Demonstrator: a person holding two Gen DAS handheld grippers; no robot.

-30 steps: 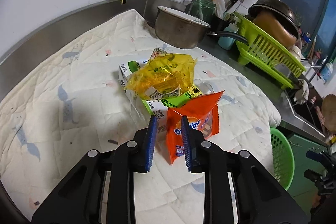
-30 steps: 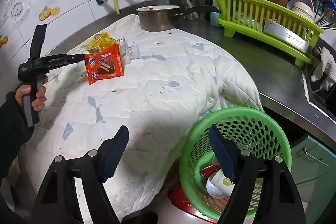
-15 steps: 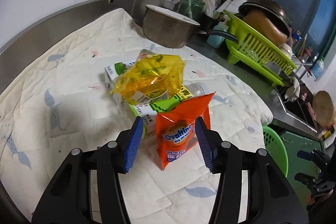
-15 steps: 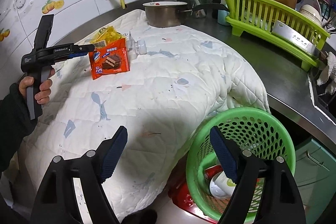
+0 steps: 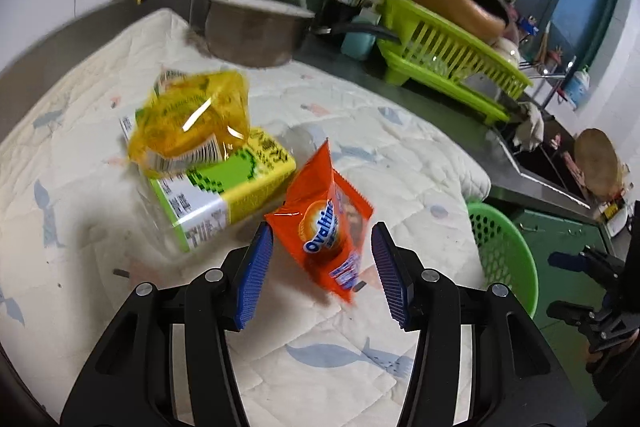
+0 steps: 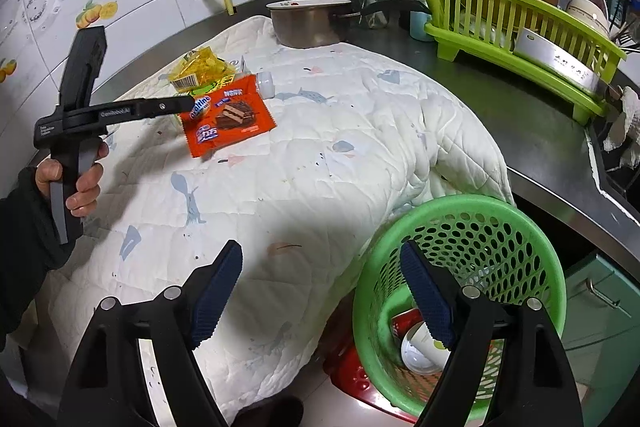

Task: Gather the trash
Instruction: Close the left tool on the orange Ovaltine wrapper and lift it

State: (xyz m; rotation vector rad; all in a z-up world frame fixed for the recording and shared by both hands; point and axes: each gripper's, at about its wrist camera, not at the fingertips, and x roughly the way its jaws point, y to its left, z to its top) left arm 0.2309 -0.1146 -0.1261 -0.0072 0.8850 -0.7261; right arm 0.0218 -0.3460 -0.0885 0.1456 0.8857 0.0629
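So far only a little of the trash has made it into the green basket (image 6: 460,267) at the tabletop's edge: a paper cup (image 6: 420,351) and something red lie at its bottom, while the rest sits on the white quilted pad (image 6: 320,167). Left to collect are the orange Ovaltine wrapper (image 5: 326,223), the green-and-white carton (image 5: 224,195) with the crumpled yellow wrapper (image 5: 192,123) on top of it, and a small clear bottle with a white cap (image 6: 265,83) just beside them. The left gripper (image 5: 320,275) has its jaws spread wide on either side of the Ovaltine wrapper without pinching it; the wrapper looks loose, one end tilted up near the pad, in a blurred view. The right gripper (image 6: 320,291) hangs empty, jaws wide, near the basket. Compared with a second ago, the left jaws have gone from nearly closed at the wrapper's corner to fully parted, and the wrapper has tipped and dropped lower between them, so the grasp seems to have been let go or reset; the right gripper and basket have hardly shifted
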